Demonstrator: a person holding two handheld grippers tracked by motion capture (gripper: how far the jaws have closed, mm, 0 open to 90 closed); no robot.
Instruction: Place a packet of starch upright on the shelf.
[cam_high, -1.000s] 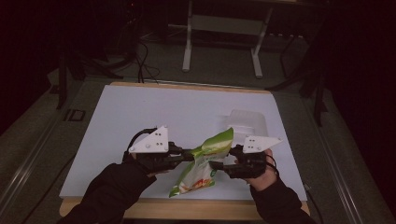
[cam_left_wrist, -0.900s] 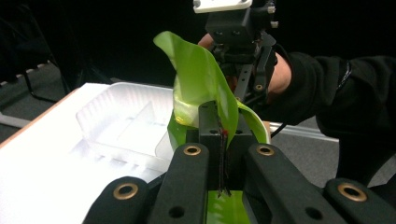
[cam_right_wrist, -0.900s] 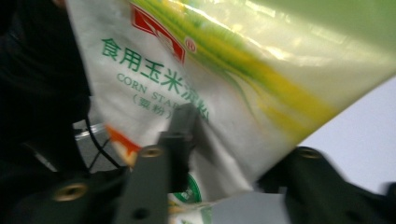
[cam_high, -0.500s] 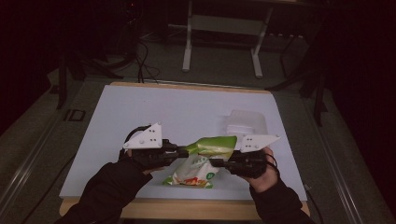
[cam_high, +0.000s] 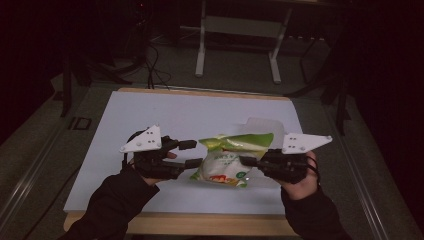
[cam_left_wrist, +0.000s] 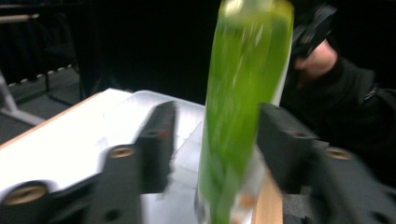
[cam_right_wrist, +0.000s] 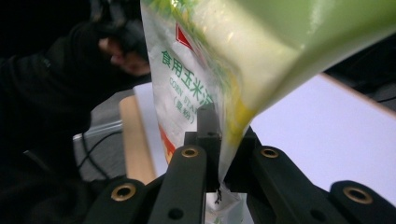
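Green-and-white plastic starch pouch (cam_high: 231, 157), held above the white table (cam_high: 150, 115) near its front edge; right gripper (cam_right_wrist: 219, 161) clamps its edge, left gripper (cam_left_wrist: 212, 140) open astride it. Closing squarely should steady it.

A: Left gripper view. The tool (cam_left_wrist: 212, 140) has both black jaws spread wide, and a green bag (cam_left_wrist: 243, 93) stands upright between them.

B: Contact?

A: Bag sits hard against the right jaw, can't tell if touching; clear gap to the left jaw. Picture's blurred.

B: Under it?

A: White counter (cam_left_wrist: 70, 149) below and left of the tool, wooden edge showing by the right jaw.

B: Beyond?

A: A hand (cam_left_wrist: 315, 58) in a dark sleeve, past the bag at upper right, holding something black.
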